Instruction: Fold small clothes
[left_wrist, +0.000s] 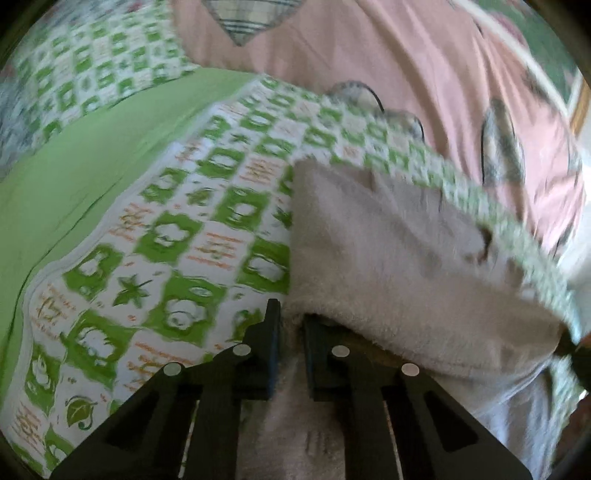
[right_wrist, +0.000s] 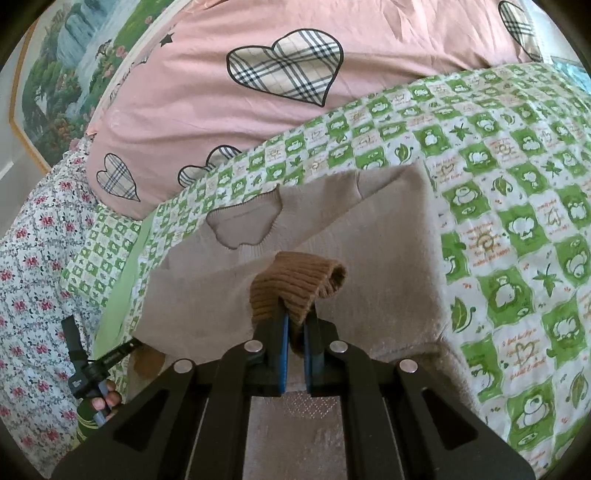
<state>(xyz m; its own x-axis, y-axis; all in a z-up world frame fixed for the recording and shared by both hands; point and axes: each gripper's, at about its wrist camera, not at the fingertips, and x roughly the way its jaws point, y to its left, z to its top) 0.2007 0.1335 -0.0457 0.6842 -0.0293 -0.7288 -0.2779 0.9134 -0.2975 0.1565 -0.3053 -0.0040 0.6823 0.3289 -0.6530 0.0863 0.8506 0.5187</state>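
Note:
A small beige knit sweater (right_wrist: 388, 229) lies on the green-and-white patterned bedsheet (right_wrist: 517, 206). It has a scalloped collar (right_wrist: 243, 225) and a brown ribbed cuff (right_wrist: 295, 284). My right gripper (right_wrist: 295, 325) is shut on the brown cuff, holding it above the sweater body. In the left wrist view, my left gripper (left_wrist: 291, 321) is shut on an edge of the beige sweater (left_wrist: 388, 258), which drapes to the right over the sheet (left_wrist: 166, 229). The left gripper and the hand holding it also show at the lower left of the right wrist view (right_wrist: 92, 373).
A pink quilt with plaid hearts (right_wrist: 258, 92) is piled at the back of the bed. A floral fabric (right_wrist: 33, 258) lies at the left. A framed landscape picture (right_wrist: 66, 62) hangs on the wall at the upper left. A plain green strip (left_wrist: 92, 158) borders the sheet.

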